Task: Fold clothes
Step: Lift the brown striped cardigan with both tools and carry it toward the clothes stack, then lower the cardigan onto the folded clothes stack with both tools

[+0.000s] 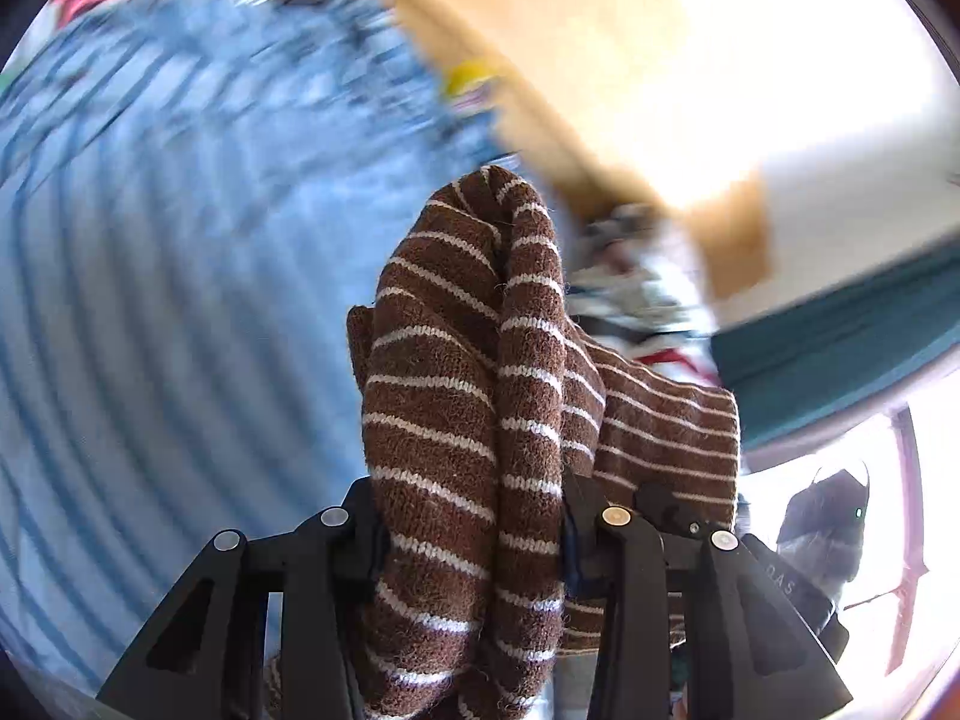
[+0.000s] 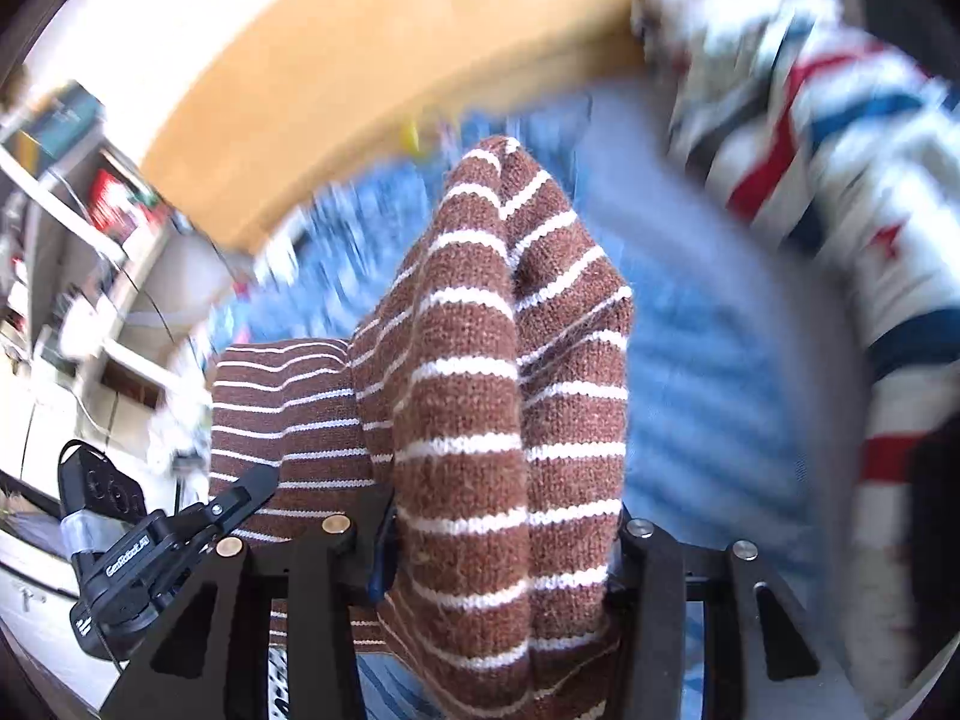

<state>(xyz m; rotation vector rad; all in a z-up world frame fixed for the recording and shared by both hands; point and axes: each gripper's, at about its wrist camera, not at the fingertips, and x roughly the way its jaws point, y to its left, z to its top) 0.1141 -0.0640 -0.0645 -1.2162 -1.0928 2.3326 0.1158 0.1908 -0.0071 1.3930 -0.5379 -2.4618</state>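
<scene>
The left gripper (image 1: 474, 540) clamps a brown, white-striped knitted garment (image 1: 456, 396) at frame centre, above blurred blue striped bedding (image 1: 150, 300).

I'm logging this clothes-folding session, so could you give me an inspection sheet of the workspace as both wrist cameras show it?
Surface: blue striped bedsheet, blurred.
Job's things: brown knit sweater with white stripes, bunched and draped over both grippers.
Clutter: white garment with red and blue stripes on the sheet; small yellow item, too blurred to name.
Grippers: left gripper shut on the sweater; right gripper shut on it too, fabric filling the gap between the fingers.
Cables: nothing seen.
Surroundings: tan wooden board beyond the sheet; cluttered shelves; teal band.
</scene>
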